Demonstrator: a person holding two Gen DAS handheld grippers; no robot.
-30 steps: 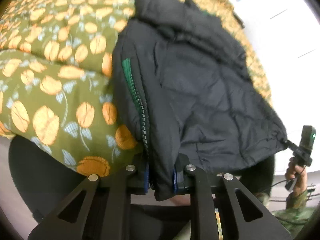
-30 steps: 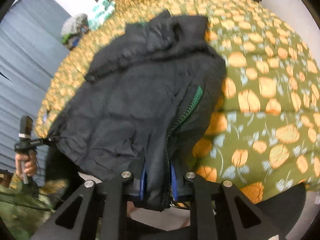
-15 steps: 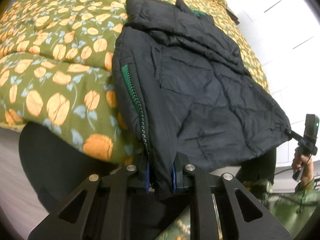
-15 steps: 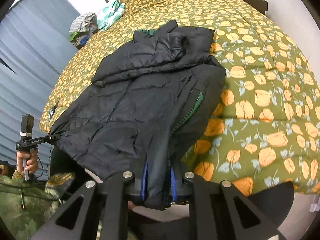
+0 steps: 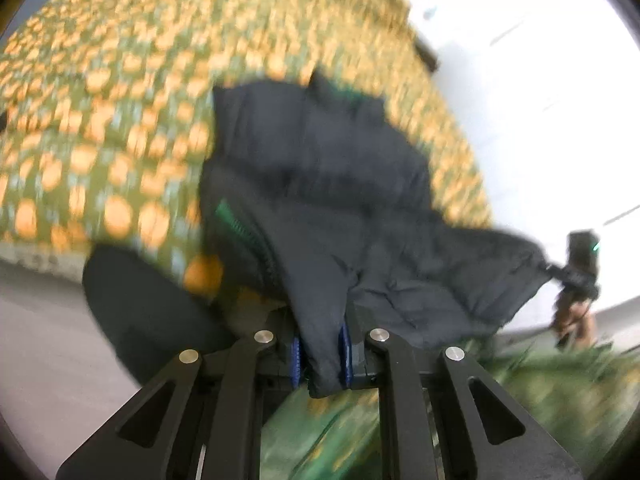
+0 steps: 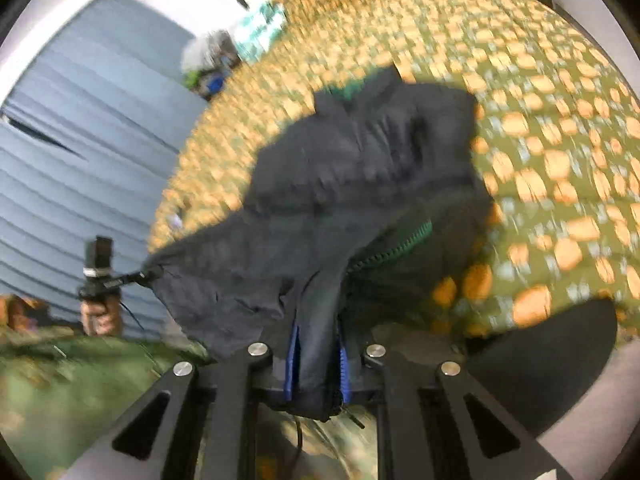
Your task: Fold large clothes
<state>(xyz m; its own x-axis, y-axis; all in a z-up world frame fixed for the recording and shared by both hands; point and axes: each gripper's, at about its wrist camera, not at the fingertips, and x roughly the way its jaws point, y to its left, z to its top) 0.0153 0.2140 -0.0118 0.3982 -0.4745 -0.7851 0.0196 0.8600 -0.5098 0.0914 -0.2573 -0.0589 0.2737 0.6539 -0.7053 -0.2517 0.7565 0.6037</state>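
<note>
Black quilted puffer jacket with a green-taped zipper (image 5: pixel 320 208) fills the centre of both views, its collar end lying on the olive bedspread with orange flowers (image 5: pixel 100 128) while its hem hangs lifted at the lower middle. The left gripper (image 5: pixel 320 354) and right gripper (image 6: pixel 316 364) each stand nearly closed, clamped on a bunched hem corner. Risk, as a judgement: only thin folds sit between the pads, so slick fabric could slip free mid-fold, or uneven tension between the corners could skew the fold.
</note>
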